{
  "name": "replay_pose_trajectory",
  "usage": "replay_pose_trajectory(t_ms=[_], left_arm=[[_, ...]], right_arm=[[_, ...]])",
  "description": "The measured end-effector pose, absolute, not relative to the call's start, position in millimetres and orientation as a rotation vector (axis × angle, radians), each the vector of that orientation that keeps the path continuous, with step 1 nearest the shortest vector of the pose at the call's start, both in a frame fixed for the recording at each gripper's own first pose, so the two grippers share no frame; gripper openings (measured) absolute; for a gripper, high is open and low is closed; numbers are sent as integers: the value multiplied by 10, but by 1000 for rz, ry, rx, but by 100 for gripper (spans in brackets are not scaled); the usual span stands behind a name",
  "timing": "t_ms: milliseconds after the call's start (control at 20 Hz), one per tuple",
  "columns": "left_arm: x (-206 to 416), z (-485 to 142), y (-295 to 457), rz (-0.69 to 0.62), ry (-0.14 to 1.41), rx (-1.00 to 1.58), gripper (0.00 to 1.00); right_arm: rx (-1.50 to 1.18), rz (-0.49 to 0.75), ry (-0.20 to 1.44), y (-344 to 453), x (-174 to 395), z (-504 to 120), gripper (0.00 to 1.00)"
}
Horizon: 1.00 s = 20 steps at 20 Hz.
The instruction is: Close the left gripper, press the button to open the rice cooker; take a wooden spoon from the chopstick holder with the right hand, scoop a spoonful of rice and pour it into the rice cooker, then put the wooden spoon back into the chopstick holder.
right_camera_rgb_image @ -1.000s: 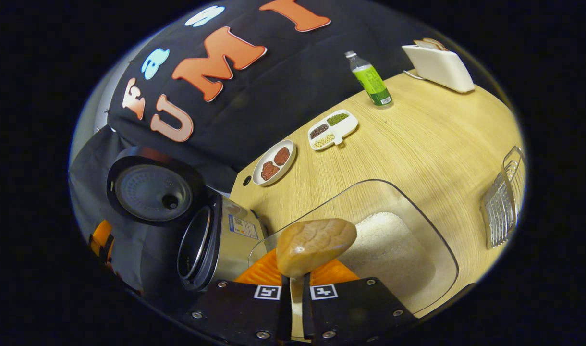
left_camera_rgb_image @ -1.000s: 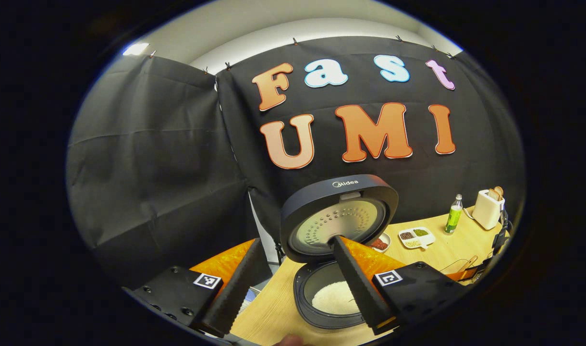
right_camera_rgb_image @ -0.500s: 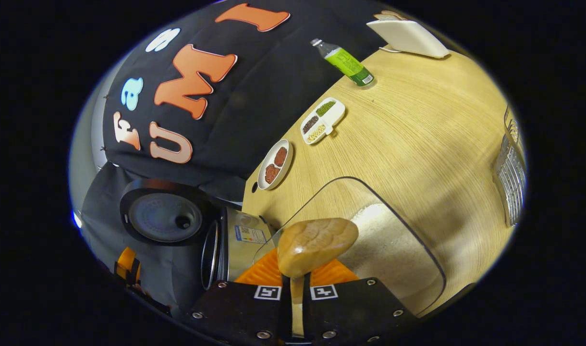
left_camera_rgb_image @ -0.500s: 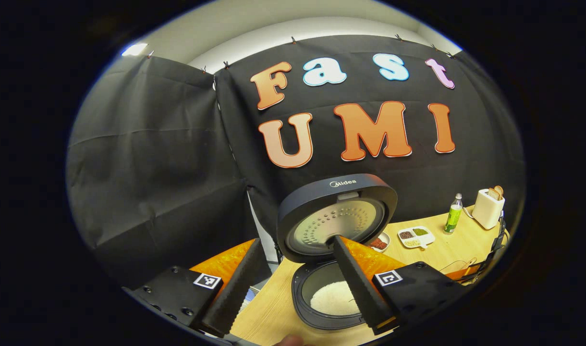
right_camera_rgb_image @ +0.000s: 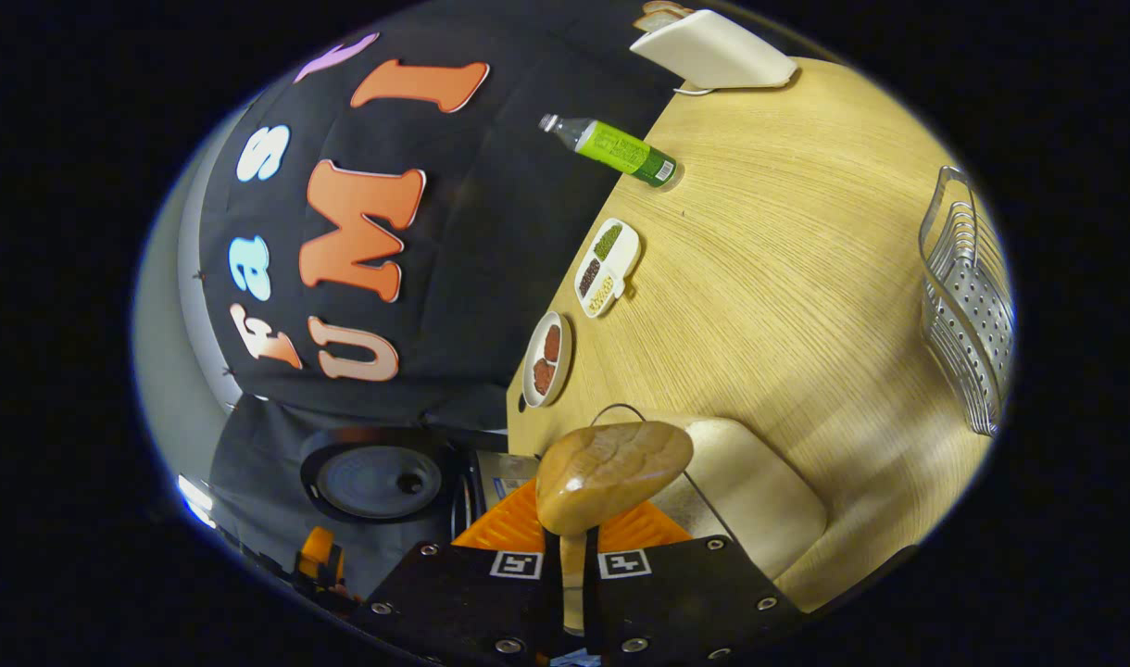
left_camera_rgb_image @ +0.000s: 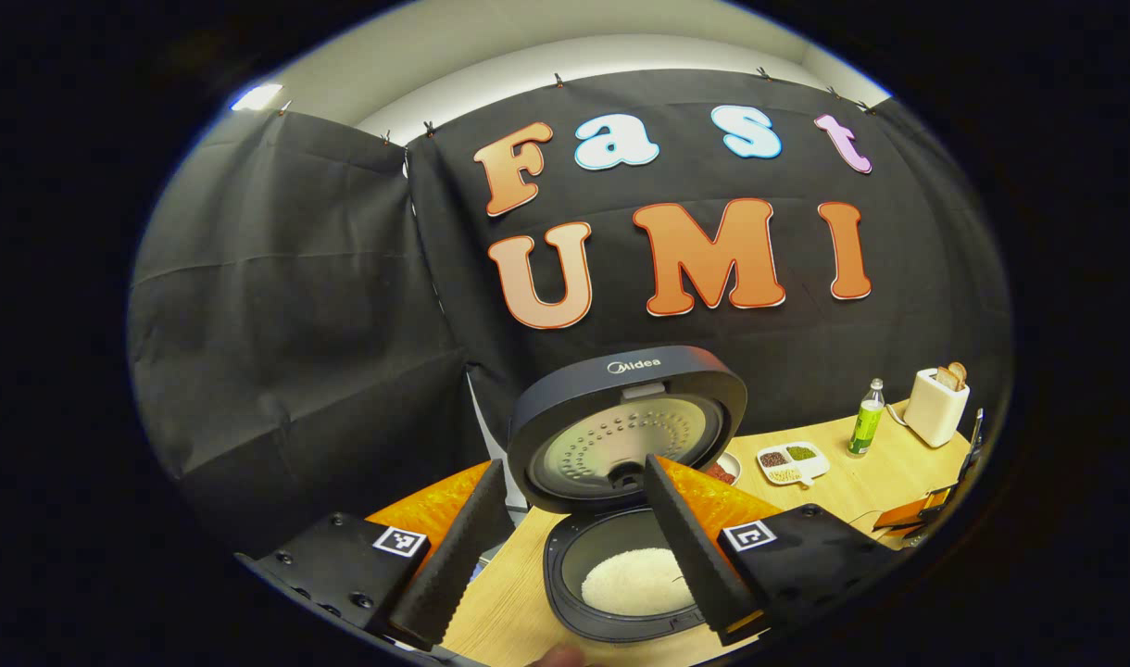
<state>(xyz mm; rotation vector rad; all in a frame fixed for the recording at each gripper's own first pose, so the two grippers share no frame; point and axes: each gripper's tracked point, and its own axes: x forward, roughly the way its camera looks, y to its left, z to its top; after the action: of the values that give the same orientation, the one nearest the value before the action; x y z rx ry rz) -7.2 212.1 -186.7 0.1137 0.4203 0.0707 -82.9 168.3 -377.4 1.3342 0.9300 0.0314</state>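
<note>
The rice cooker (left_camera_rgb_image: 621, 593) stands with its lid (left_camera_rgb_image: 625, 431) up, and white rice (left_camera_rgb_image: 634, 582) lies in its pot. My left gripper (left_camera_rgb_image: 572, 468) hovers open in front of it, fingers spread to either side of the lid. My right gripper (right_camera_rgb_image: 572, 533) is shut on the handle of the wooden spoon (right_camera_rgb_image: 611, 472). The side of the spoon's bowl facing the camera carries no rice. The spoon hangs over the near edge of a clear rice container (right_camera_rgb_image: 759, 491). The cooker's lid (right_camera_rgb_image: 380, 482) lies to its left in the strongly tilted right gripper view. A perforated metal holder (right_camera_rgb_image: 968, 306) stands at the right.
On the wooden table (right_camera_rgb_image: 787, 278) along the wall are a small dish (right_camera_rgb_image: 546, 359) with dark pieces, a divided dish (right_camera_rgb_image: 605, 267) of beans, a green bottle (right_camera_rgb_image: 621, 150) and a white toaster (right_camera_rgb_image: 713, 51). A part of the left gripper (right_camera_rgb_image: 320, 560) is at the lower left.
The right gripper has rolled with the spoon, so its view tilts much further, and the rice container has slid lower and closer. The left gripper has drifted slightly and stays open.
</note>
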Motion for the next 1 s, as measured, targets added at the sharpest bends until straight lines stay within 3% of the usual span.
replay_pose_trajectory(t_ms=[650,1000], left_arm=[[-119,-1749,2221,126,375,81,94],[-266,-1682,2532,208,359,83,93]], right_arm=[[1779,162,788,1802,-243,-2798,7],[1738,252,840,2308,61,-2503,7]])
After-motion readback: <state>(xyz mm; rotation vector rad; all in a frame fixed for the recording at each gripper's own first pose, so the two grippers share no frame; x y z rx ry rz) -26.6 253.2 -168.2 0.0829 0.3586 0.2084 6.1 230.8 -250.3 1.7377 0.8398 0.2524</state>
